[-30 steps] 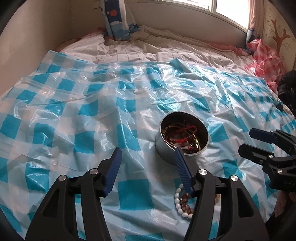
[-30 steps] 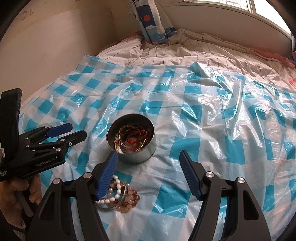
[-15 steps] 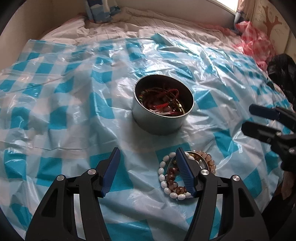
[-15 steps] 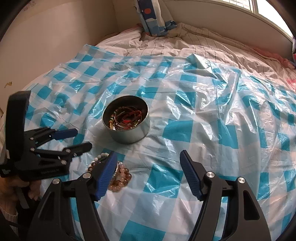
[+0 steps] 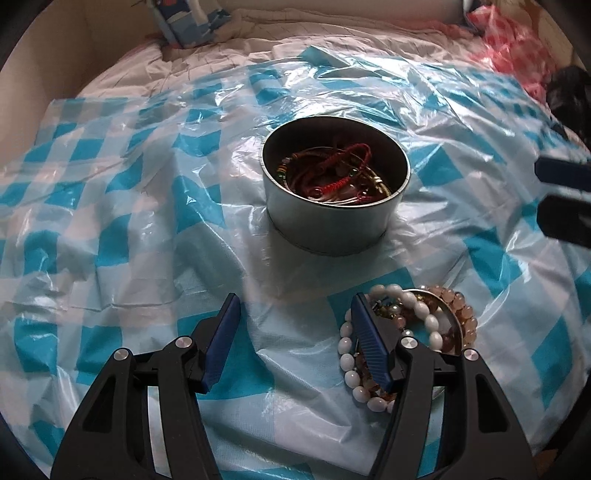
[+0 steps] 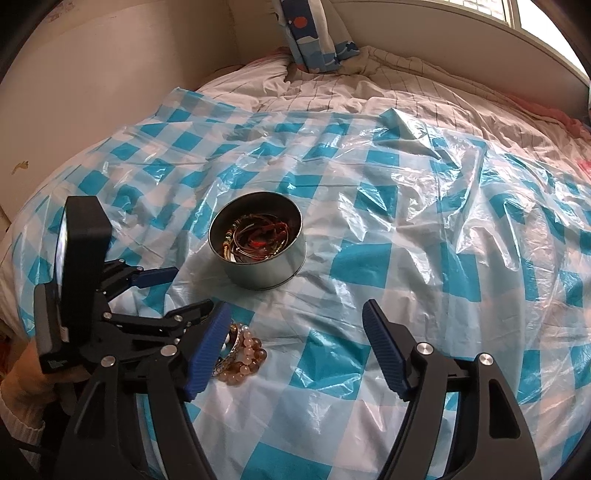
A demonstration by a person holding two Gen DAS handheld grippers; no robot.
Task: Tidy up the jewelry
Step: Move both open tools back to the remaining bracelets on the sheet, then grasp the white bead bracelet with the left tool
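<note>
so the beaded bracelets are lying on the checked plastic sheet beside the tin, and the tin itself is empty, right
Not quite. The beaded bracelets do lie on the checked plastic sheet beside the tin, but the tin is not empty: it holds a tangle of red cord bracelets and thin bangles. The left wrist view shows this most clearly, looking down into the tin.

Tin (image 5: 334,225) sat roughly mid-sheet on the plastic sheet (image 5: 110,206), which was spread over the bed (image 6: 424,96). Tangle of cords and bangles (image 5: 332,177) lay inside it. Pile of bead bracelets (image 5: 406,332) lay on the sheet just in front of the tin, a bit to the right, not touching it. Pillow (image 6: 314,33) stood way behind, at the far end of the bed w/ the wall (image 6: 92,74) on the left.
</note>
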